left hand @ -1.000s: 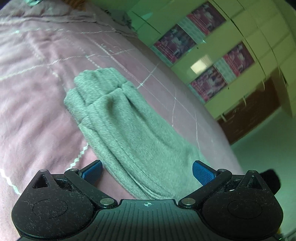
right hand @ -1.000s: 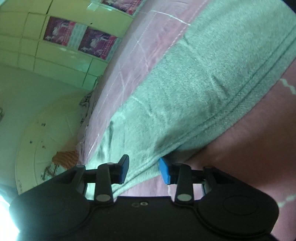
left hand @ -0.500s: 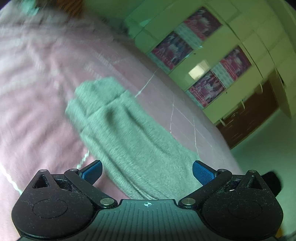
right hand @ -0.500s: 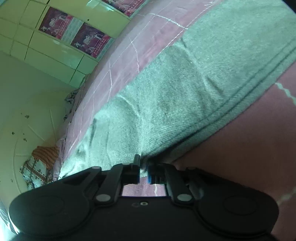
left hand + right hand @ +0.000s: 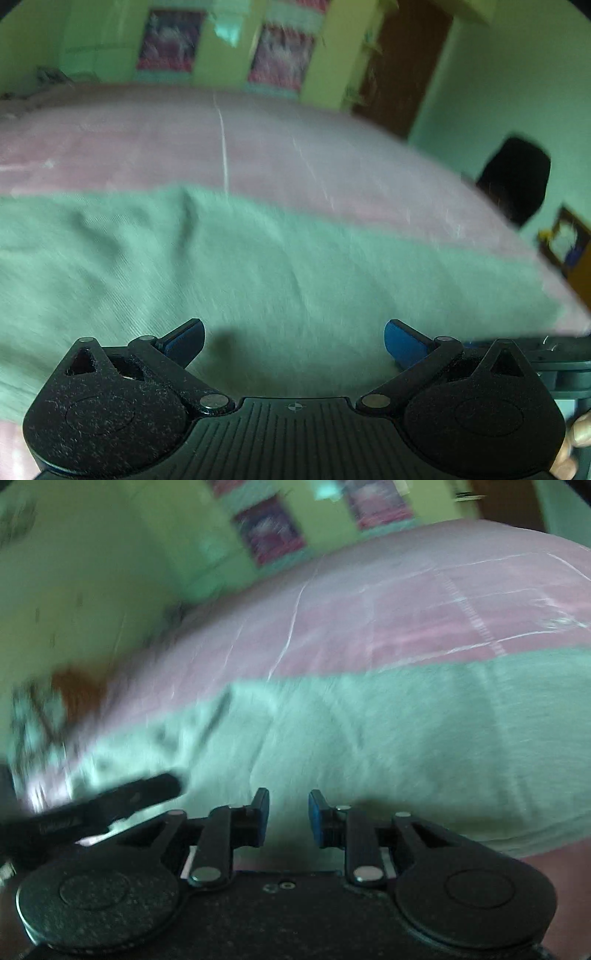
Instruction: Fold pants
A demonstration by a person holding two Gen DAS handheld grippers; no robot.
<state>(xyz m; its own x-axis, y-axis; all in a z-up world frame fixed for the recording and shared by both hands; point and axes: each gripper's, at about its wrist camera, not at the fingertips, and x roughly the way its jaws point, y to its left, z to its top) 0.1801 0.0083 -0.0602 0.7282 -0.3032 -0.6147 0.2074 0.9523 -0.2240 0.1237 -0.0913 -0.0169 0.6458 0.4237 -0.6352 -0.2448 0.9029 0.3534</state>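
Observation:
Grey-green pants lie flat across the pink bedspread. My left gripper is wide open just above the near part of the cloth, empty. In the right wrist view the pants stretch across the frame. My right gripper has its jaws partly open, a small gap between the blue pads, over the near edge of the cloth and holding nothing. The other gripper's black finger reaches in from the left. Both views are blurred.
A green wall with posters and a brown door stand beyond the bed. A dark object and a small frame are off the bed's right side. Patterned cloth lies at the far left.
Both grippers swung round to face across the pants. The right gripper, shut on the pants' edge half a second ago, has opened partway and let go. The left stayed open.

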